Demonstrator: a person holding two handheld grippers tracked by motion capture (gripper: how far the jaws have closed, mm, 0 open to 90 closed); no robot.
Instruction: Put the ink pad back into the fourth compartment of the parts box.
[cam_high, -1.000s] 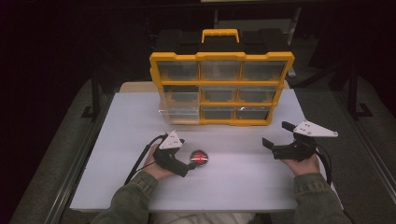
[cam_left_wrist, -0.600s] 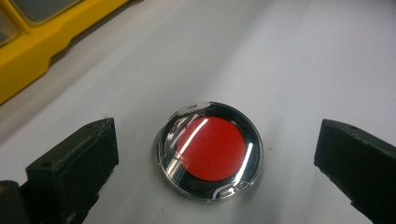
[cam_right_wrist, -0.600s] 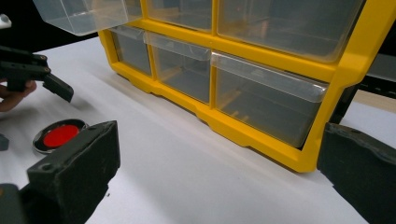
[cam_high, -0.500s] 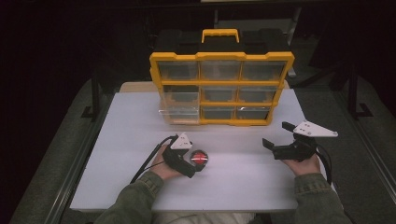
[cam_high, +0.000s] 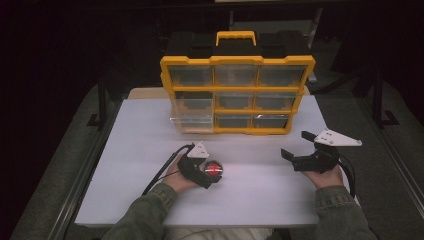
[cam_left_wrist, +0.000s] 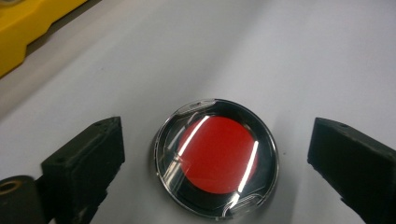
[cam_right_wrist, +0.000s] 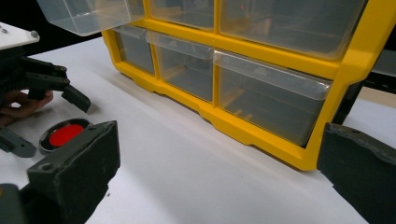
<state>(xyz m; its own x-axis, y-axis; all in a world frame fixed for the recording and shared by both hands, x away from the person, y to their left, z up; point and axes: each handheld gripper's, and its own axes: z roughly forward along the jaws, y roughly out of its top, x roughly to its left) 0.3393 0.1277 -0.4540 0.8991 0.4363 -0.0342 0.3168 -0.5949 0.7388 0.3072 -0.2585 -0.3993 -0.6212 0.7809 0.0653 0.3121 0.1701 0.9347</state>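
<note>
1. Red disc case (cam_left_wrist: 215, 158) is lying on the counter (cam_high: 150, 135), between spread jaws of the left hand-held gripper (cam_high: 216, 174) (released).
2. Grasp is pending; closing is likely coming next.
3. Right hand-held gripper (cam_high: 296, 149) is idling, released.

- yellow parts organizer (cam_high: 237, 95) standing upright at the far side, well ahead of both claws, black carry handle section on top
- nine clear drawers in it; the bottom-left drawer (cam_high: 191, 121) is pulled out a bit, up ahead of the left claw
- white tabletop (cam_high: 260, 195) under everything
- dark floor around it
</note>
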